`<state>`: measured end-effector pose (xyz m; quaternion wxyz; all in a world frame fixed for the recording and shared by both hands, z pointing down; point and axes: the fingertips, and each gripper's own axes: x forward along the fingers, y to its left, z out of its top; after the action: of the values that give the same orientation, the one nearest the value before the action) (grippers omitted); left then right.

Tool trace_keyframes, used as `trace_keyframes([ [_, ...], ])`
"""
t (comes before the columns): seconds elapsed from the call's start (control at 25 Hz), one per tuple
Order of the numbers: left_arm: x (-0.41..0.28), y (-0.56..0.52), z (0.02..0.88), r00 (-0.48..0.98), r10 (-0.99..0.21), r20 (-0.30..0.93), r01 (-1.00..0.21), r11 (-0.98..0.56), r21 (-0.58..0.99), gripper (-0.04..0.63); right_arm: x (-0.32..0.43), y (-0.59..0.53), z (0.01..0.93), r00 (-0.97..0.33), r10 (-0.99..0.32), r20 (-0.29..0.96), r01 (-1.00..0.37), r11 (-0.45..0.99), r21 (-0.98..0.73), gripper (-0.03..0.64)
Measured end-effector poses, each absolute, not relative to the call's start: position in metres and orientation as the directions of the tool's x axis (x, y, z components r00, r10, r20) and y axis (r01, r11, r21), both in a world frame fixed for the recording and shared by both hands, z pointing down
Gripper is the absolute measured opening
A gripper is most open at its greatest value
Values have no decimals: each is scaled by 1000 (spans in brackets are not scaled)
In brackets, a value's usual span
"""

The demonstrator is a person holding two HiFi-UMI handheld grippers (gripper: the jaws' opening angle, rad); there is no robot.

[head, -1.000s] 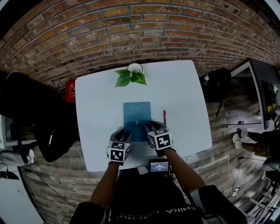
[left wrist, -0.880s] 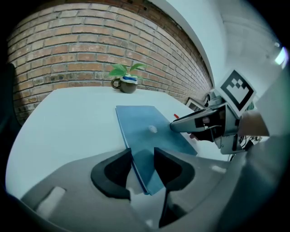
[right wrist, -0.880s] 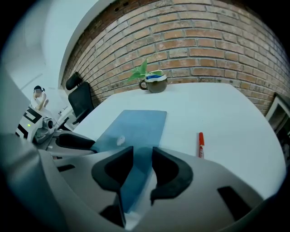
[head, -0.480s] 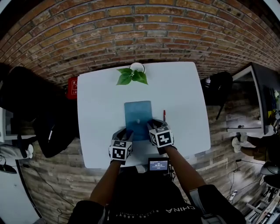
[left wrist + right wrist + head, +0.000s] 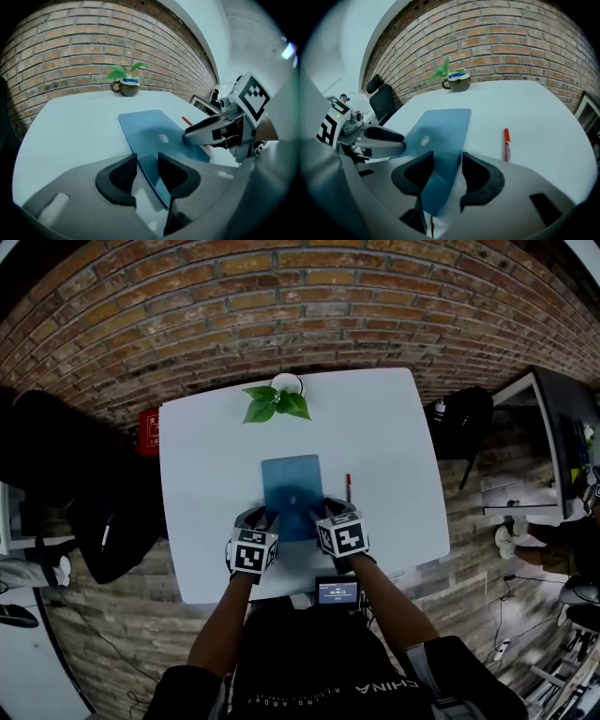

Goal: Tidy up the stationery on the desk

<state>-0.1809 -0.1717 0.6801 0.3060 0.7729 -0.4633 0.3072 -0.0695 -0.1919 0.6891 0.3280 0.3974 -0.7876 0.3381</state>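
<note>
Left jaws: your left gripper (image 5: 147, 161) has its jaws narrow, closed on the near left corner of the blue notebook (image 5: 150, 129).
Right jaws: your right gripper (image 5: 447, 164) has its jaws narrow too, on the notebook's near right corner, and the cover fills the gap between them.
Notebook position: it lies mid-bench, straight out from both pairs of jaws, with its long axis running near to far. Its far end rests flat on the bench (image 5: 206, 474), and the near end looks raised into your grip.
Key relation: you hold the short near edge with one gripper at each corner, so the whole length reaches away from you. I judge any lift will lever from that edge, so keep both hands level.
Marker: the red marker pen (image 5: 506, 144) lies just right of the notebook, apart from it and parallel to it. Your right gripper is the nearer one.
Plant: a leafy sprig in a dark mug (image 5: 279, 399) stands at the far edge, well apart from the notebook.
Materials: the notebook is thin and flat, with a smooth matte blue cover and a small pale mark at its centre. It probably flexes. The marker is a slim, round, hard barrel that is likely to roll. The bench top is plain, smooth white.
</note>
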Motion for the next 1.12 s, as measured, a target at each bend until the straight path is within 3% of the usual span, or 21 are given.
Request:
trace_keyframes([
  [0.44,-180,-172,683,408,-509,758,-900,-363,240,140,-72,-192,689,-475,-392,788,-853,426,-302,178],
  [0.72,-180,-172,684,412,-506,758,-898,-365,244,138,-69,-193,683,-475,-404,781,-851,437,-291,130],
  [1.12,-183,-170,685,399,-509,763,-904,-358,233,138,-75,-190,639,-542,-423,726,-797,534,-284,63],
])
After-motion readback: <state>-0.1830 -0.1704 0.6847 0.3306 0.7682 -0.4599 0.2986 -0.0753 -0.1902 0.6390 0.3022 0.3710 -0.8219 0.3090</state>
